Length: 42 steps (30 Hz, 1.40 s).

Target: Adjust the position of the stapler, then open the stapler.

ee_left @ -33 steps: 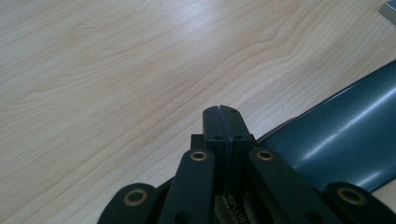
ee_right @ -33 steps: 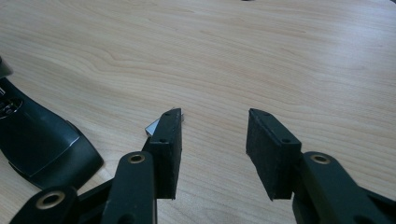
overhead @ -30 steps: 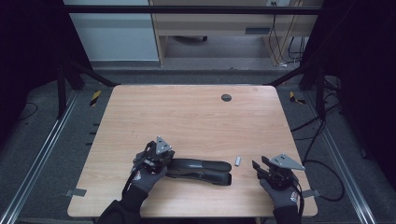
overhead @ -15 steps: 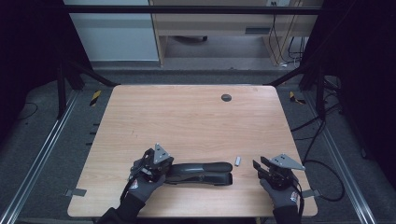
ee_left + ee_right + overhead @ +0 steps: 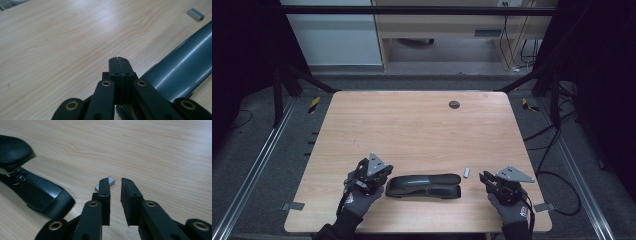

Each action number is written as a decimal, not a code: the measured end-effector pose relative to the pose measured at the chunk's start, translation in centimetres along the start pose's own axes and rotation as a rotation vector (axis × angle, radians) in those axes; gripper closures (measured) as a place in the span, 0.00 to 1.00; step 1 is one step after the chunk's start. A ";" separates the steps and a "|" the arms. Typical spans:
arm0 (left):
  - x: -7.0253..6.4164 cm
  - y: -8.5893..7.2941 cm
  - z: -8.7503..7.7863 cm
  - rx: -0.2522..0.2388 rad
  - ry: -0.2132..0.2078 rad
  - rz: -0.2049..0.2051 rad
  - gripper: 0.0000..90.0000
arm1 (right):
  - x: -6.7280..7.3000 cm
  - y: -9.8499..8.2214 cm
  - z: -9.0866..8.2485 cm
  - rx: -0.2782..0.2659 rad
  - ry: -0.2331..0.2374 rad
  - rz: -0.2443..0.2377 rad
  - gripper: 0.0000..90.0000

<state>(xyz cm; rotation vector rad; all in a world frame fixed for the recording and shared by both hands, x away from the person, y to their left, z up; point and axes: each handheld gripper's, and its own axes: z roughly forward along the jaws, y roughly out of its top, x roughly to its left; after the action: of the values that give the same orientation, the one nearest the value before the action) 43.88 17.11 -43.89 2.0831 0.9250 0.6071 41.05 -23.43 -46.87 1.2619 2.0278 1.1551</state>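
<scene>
Right gripper (image 5: 115, 180): jaws narrow, just been closing, empty; staple strip (image 5: 105, 183) just ahead, beyond the left pad. Left gripper (image 5: 120, 60): shut, empty, beside the stapler (image 5: 424, 186). Advice: centre the strip between pads before clamping.

The wooden table (image 5: 412, 130) is evenly lit from above — its surroundings are left in near darkness. A soft sheen is cast on the stapler (image 5: 185, 72); the near jaws are slightly blurred.

Wooden table (image 5: 412, 125) bears a dark round grommet (image 5: 454, 104).
</scene>
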 end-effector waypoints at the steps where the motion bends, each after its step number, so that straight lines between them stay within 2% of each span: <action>1: 0.4 0.0 -0.8 -0.022 0.010 -0.006 1.00 | 0.3 0.1 0.0 0.003 0.012 -0.002 0.92; 7: 1.2 0.0 -2.5 -0.063 0.027 -0.018 0.96 | 0.3 0.1 0.0 0.004 0.018 -0.002 0.95; 10: 1.4 0.1 -3.1 -0.088 0.031 -0.022 0.88 | 0.2 0.0 0.0 0.001 0.013 0.007 0.93; 11: 1.5 0.1 -3.3 -0.098 0.034 -0.021 0.88 | 0.2 0.0 0.0 0.000 0.011 0.009 0.92; 12: 1.6 0.2 -3.5 -0.101 0.037 -0.001 0.80 | 0.1 0.0 0.0 -0.005 0.004 0.008 0.88; 14: 1.6 0.2 -3.6 -0.106 0.039 0.008 0.73 | 0.1 0.0 -0.1 -0.004 0.000 0.015 0.86; 15: 1.5 0.2 -3.7 -0.116 0.041 0.012 0.73 | 0.0 0.0 -0.1 -0.005 0.000 0.016 0.85; 16: 1.4 0.2 -3.8 -0.123 0.037 0.019 0.66 | -0.2 0.0 0.0 -0.008 -0.009 0.017 0.81; 18: 1.2 0.3 -3.8 -0.128 0.038 0.034 0.61 | -0.2 -0.1 0.0 -0.005 -0.013 0.021 0.79; 20: 0.9 0.4 -3.8 -0.126 0.033 0.051 0.57 | -0.4 -0.1 0.1 -0.007 -0.023 0.021 0.75; 22: 0.7 0.5 -3.7 -0.127 0.028 0.088 0.54 | -0.5 -0.1 0.1 -0.004 -0.027 0.027 0.72; 24: 0.6 0.5 -3.6 -0.128 0.026 0.098 0.52 | -0.6 -0.2 0.2 -0.003 -0.033 0.024 0.70; 25: 0.2 0.6 -3.4 -0.127 0.014 0.114 0.47 | -0.7 -0.2 0.2 0.000 -0.038 0.028 0.66; 26: 0.2 0.6 -3.4 -0.127 0.014 0.114 0.44 | -0.7 -0.2 0.2 0.000 -0.038 0.028 0.66; 27: -0.2 0.7 -3.3 -0.120 0.009 0.129 0.43 | -0.9 -0.2 0.2 -0.005 -0.049 0.032 0.61; 29: -0.5 0.9 -3.3 -0.119 -0.008 0.140 0.41 | -1.1 -0.3 0.1 -0.008 -0.061 0.039 0.58; 31: -0.9 1.0 -3.4 -0.116 -0.028 0.133 0.39 | -1.4 -0.4 0.1 -0.010 -0.073 0.042 0.55; 34: -1.1 1.2 -3.5 -0.109 -0.043 0.142 0.37 | -1.6 -0.4 0.0 -0.006 -0.076 0.056 0.54; 36: -1.5 1.4 -3.6 -0.098 -0.055 0.161 0.36 | -1.9 -0.5 0.0 -0.002 -0.081 0.060 0.54; 42: -2.2 1.7 -3.6 -0.087 -0.070 0.192 0.34 | -2.0 -0.5 0.0 0.003 -0.084 0.056 0.54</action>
<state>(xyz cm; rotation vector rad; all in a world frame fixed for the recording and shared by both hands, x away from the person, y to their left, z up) 40.79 16.24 -40.60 2.1148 0.6520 0.6568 41.67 -25.32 -47.37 1.3534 1.9453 1.1060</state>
